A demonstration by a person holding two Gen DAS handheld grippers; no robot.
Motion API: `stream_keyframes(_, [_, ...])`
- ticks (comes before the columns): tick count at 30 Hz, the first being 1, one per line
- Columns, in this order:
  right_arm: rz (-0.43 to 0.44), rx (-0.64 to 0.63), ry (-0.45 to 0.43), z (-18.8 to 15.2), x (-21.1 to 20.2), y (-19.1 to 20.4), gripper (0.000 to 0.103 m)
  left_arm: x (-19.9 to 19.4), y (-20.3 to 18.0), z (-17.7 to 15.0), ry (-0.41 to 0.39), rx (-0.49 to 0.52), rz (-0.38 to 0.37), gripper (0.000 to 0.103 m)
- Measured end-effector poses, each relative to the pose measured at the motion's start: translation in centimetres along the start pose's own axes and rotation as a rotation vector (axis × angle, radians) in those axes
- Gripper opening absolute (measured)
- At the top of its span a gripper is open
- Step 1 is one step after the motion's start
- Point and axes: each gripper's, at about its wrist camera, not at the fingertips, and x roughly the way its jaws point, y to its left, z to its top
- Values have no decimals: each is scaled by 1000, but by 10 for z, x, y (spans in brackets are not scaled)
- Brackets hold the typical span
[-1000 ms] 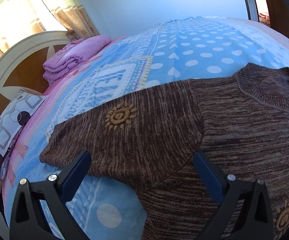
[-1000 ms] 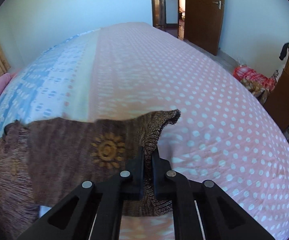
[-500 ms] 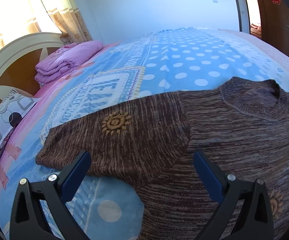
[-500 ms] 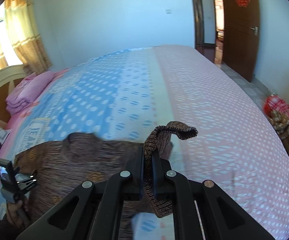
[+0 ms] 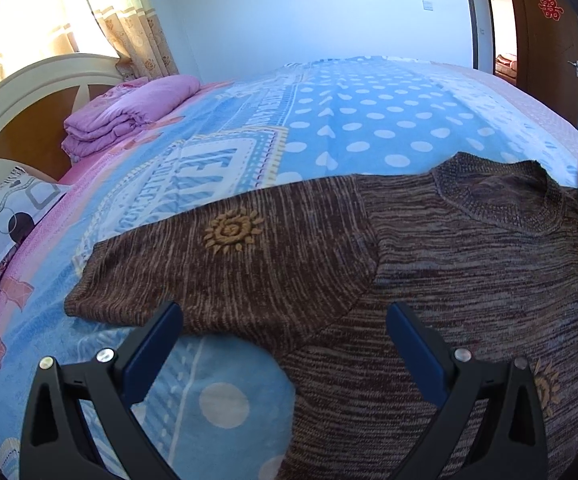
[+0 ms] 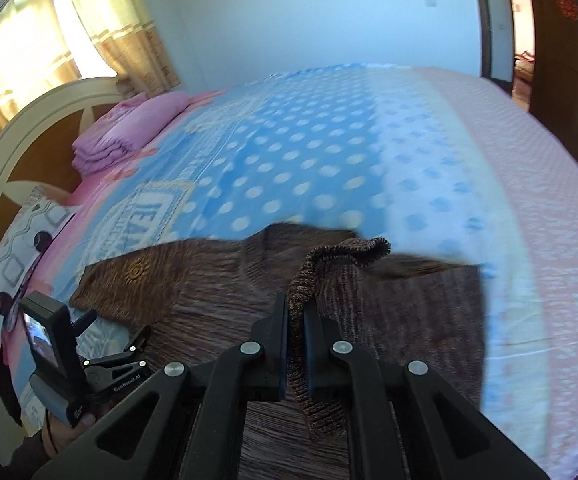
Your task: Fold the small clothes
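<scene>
A brown knitted sweater (image 5: 429, 280) with gold sun motifs lies flat on the bed, neck towards the far side, one sleeve (image 5: 225, 264) spread out to the left. My left gripper (image 5: 283, 344) is open and empty, hovering over that sleeve's armpit. My right gripper (image 6: 296, 320) is shut on the cuff of the other sleeve (image 6: 329, 264) and holds it lifted over the sweater's body (image 6: 409, 320). The left gripper also shows in the right wrist view (image 6: 89, 352) at the lower left.
The bed carries a blue dotted sheet (image 5: 369, 128) and a pink dotted cover (image 6: 529, 200) to the right. Folded purple bedding (image 5: 129, 116) and a patterned pillow (image 5: 5, 220) lie by the headboard (image 5: 29, 92). A brown door (image 5: 549, 40) stands at the right.
My right gripper has carried the held sleeve leftward, over the sweater's body. The left gripper has stayed open above the left sleeve, turning a little to the right.
</scene>
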Motion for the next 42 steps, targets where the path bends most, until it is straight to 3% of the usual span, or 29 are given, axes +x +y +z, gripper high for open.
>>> stream_keyframes(3, [60,13,44,-17,55,20,9,-7,2,1,-9,9,12,103])
stream_keyframes(4, [87,19,73,-24,73,23,19,-9,2,2,-11,17,19,103])
stream_keyframes(5, [112,27,120,-34,89,26,40,-12,2,3,-15,27,26,103])
stream_keyframes(6, [117,34,142,-40,95,24,49,-16,1,5,-21,40,32,103])
stream_keyframes(7, [130,38,147,-49,94,21,55,-19,0,6,-25,49,32,103])
stream_keyframes(9, [150,20,139,-62,81,11,55,-24,-2,10,-25,61,18,103])
stream_keyframes(13, [41,-30,55,-82,28,-32,59,-33,-25,21,-19,88,-59,103])
stream_keyframes(15, [-31,-9,-3,-89,2,-63,65,-34,-43,27,-1,99,-112,103])
stream_keyframes(20, [-188,95,-112,-112,-38,-130,68,-36,-102,38,10,166,-219,102])
stream_keyframes(24, [-173,143,-128,-133,-32,-154,68,-19,-137,42,39,208,-216,90])
stream_keyframes(27, [-159,178,-96,-146,-21,-168,68,6,-156,45,109,216,-228,81])
stream_keyframes(29, [-142,182,-100,-145,-22,-169,68,18,-161,41,168,195,-244,58])
stream_keyframes(31, [-138,176,-115,-145,-26,-169,69,18,-157,41,164,135,-333,14])
stream_keyframes(32, [-137,175,-111,-145,-25,-169,70,16,-157,40,170,127,-362,11])
stream_keyframes(37, [-145,169,-104,-146,-21,-166,70,-11,-150,48,103,129,-356,10])
stream_keyframes(42, [-164,165,-99,-147,-18,-163,70,-15,-139,52,75,135,-294,10])
